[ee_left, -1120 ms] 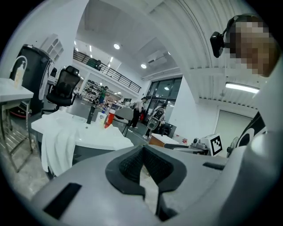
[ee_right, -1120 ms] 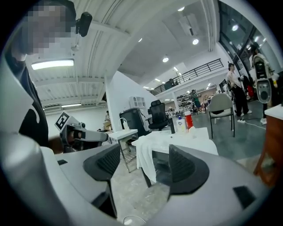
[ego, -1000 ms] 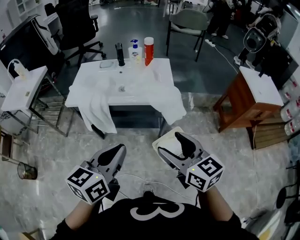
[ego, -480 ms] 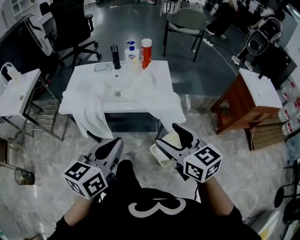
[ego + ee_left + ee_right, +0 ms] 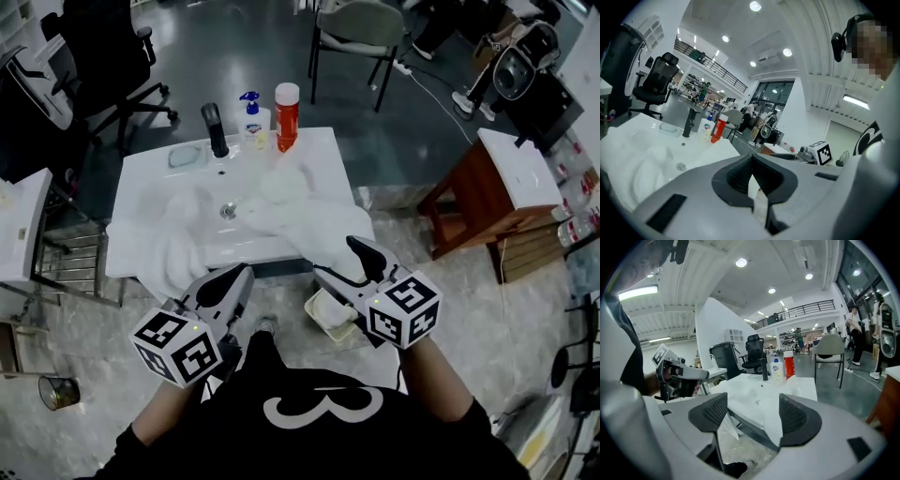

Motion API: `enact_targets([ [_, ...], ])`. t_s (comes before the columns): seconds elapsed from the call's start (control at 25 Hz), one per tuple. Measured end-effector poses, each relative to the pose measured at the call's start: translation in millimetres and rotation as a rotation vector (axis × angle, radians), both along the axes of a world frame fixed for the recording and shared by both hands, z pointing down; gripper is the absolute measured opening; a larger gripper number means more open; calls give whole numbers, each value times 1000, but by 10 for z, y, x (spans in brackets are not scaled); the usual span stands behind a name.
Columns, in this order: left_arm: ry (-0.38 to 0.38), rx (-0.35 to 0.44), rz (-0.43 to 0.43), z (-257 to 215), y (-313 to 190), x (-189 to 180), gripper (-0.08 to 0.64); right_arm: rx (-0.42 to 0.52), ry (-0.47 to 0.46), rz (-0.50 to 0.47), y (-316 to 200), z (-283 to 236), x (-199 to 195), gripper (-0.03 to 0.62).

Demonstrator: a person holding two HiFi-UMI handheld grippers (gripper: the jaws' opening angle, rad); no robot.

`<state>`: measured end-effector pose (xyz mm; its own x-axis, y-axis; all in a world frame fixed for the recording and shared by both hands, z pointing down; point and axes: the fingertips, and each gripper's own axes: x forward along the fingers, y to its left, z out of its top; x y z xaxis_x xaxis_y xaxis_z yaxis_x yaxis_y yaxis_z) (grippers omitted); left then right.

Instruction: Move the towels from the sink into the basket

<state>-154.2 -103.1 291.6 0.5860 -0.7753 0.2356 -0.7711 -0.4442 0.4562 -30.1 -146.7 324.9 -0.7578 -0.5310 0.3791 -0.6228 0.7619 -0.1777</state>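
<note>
The white sink point(image 5: 323, 150) holds white towels. One towel point(image 5: 173, 246) hangs over the front left edge. Another towel point(image 5: 305, 220) lies across the basin and droops over the front right corner. The white basket point(image 5: 328, 316) stands on the floor below that corner, partly hidden by my right gripper point(image 5: 336, 259). That gripper is open and empty, just short of the hanging towel point(image 5: 772, 420). My left gripper point(image 5: 234, 281) is shut on nothing, near the sink's front edge. In the left gripper view, its pads point(image 5: 751, 172) meet, with the towel point(image 5: 647, 164) in the sink point(image 5: 717, 147) beyond.
A black faucet point(image 5: 215, 128), a soap bottle point(image 5: 250, 112), a red bottle point(image 5: 286, 105) and a soap dish point(image 5: 185, 155) stand at the sink's back. A wooden stool point(image 5: 469, 202) is at the right, a white side table point(image 5: 19, 225) at the left, chairs behind.
The person has stepped toward the sink, so both grippers are now close to its front edge. The right gripper now sits above the basket. Neither gripper's jaws have changed.
</note>
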Motion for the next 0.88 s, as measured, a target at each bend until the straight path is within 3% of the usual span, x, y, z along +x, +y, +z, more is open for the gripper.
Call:
enact_targets([
  [0.24, -8, -23, 64, 60, -685, -348, 5, -55, 56, 66, -662, 235, -280, 322],
  [0.6, -29, -60, 165, 343, -1402, -626, 5, -114, 160, 169, -1389, 758, -387, 322],
  [0.88, -55, -93, 243, 535, -1748, -647, 5, -115, 340, 168, -1747, 1113, -418, 322],
])
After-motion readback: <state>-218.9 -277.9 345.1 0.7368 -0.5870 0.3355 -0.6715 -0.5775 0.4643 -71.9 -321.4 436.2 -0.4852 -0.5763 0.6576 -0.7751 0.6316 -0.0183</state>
